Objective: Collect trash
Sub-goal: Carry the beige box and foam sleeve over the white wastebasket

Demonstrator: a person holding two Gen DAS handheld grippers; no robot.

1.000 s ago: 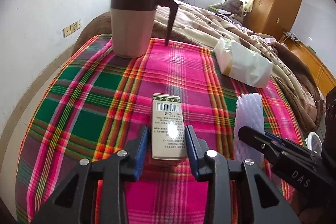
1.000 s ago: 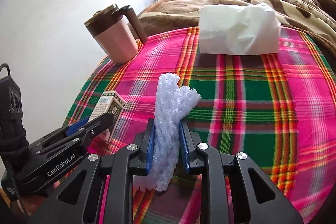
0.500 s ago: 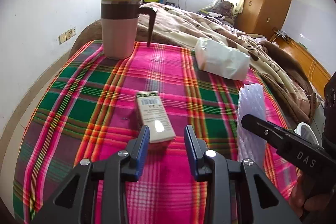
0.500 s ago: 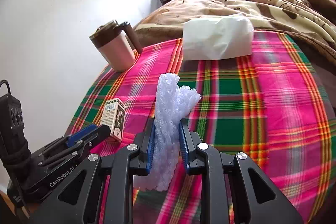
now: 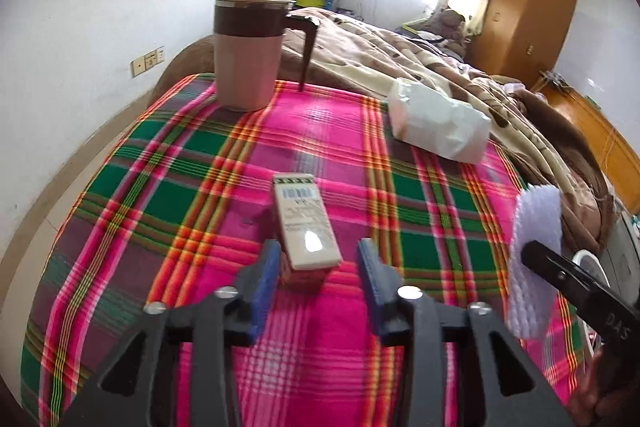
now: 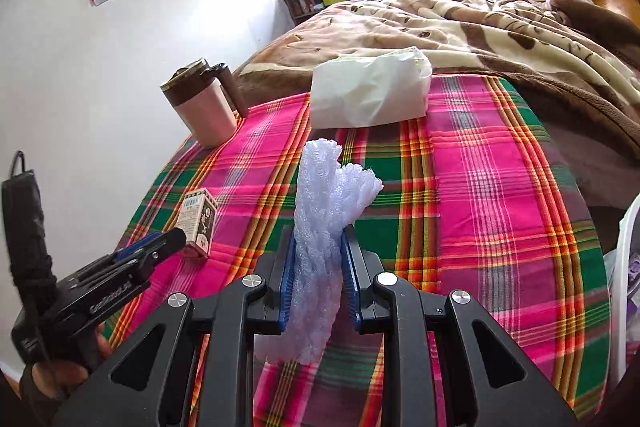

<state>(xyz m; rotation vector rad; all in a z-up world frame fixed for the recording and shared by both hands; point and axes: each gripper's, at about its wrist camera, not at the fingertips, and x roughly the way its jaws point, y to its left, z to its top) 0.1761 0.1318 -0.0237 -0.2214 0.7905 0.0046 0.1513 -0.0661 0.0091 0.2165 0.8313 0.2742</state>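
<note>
A small beige carton with a barcode (image 5: 306, 227) lies on the plaid tablecloth (image 5: 192, 187). My left gripper (image 5: 318, 259) is open, its blue pads either side of the carton's near end, the left pad close to it. The carton also shows in the right wrist view (image 6: 199, 221), just ahead of the left gripper's tips. My right gripper (image 6: 319, 247) is shut on a white foam net sleeve (image 6: 326, 227) and holds it upright above the cloth. The sleeve shows at the right edge of the left wrist view (image 5: 534, 259).
A pink and brown lidded mug (image 5: 248, 51) stands at the table's far left. A white tissue pack (image 5: 436, 121) lies at the far right by the brown blanket on the bed (image 5: 420, 59). A white bin rim (image 6: 624, 267) shows at the table's right edge.
My left gripper drew back from the carton, then came forward again around its near end. My right gripper lifted the foam sleeve and drew back a little.
</note>
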